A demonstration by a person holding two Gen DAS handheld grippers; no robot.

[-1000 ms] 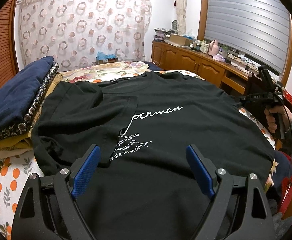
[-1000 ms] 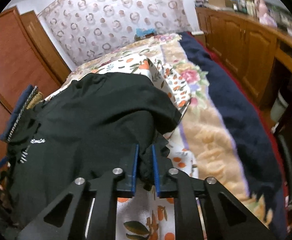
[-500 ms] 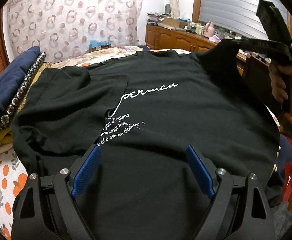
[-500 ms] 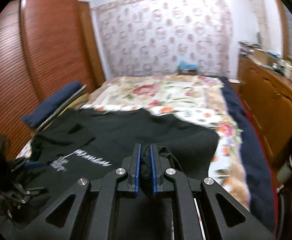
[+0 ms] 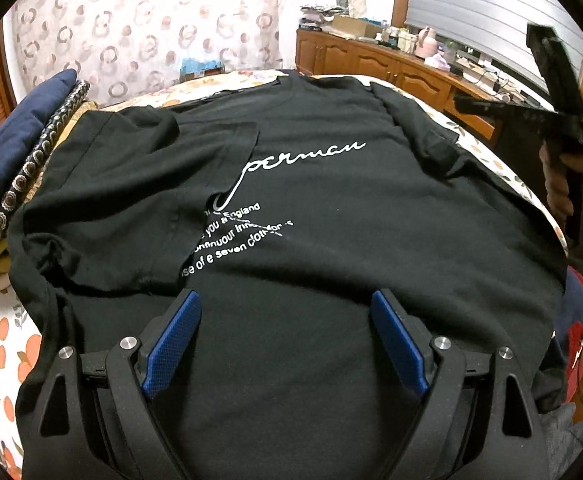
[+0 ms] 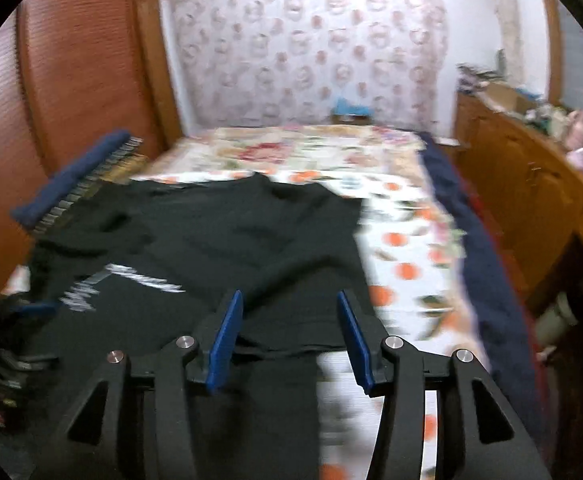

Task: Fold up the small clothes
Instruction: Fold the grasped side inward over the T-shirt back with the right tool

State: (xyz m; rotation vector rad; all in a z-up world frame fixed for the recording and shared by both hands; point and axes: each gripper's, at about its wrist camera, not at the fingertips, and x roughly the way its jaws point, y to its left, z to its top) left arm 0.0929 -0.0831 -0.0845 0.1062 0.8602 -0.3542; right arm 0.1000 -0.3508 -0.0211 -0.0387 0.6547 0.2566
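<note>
**Black T-shirt on bed: both sleeves turned in, body folds not yet made**

The black T-shirt was noted lying front-up on the flower-print bed, its white lettering readable near the centre of the left wrist view. In that view the left sleeve was seen folded inward over the chest, covering the start of the lettering, at about 10 o'clock from the print. The right sleeve was seen lying turned in across the shoulder, at about 2 o'clock from the print, somewhat rumpled.

The left claw was held wide above the lower part of the shirt, nothing between its blue pads. The right claw was recorded with its jaws opening; dark cloth lay below and behind the gap, but no cloth was seen pressed by the pads, though the frame was blurred. From the left wrist view the right claw was seen raised at 3 o'clock, gripped by a hand, clear of the shirt.

A stack of folded textiles was noted at 9 o'clock, beside the shirt.

Judgement: the sleeve step appeared done. Still left, by the look of it: smoothing the right sleeve, bringing the hem up toward the collar, and setting the shirt aside. The task was judged under halfway.
</note>
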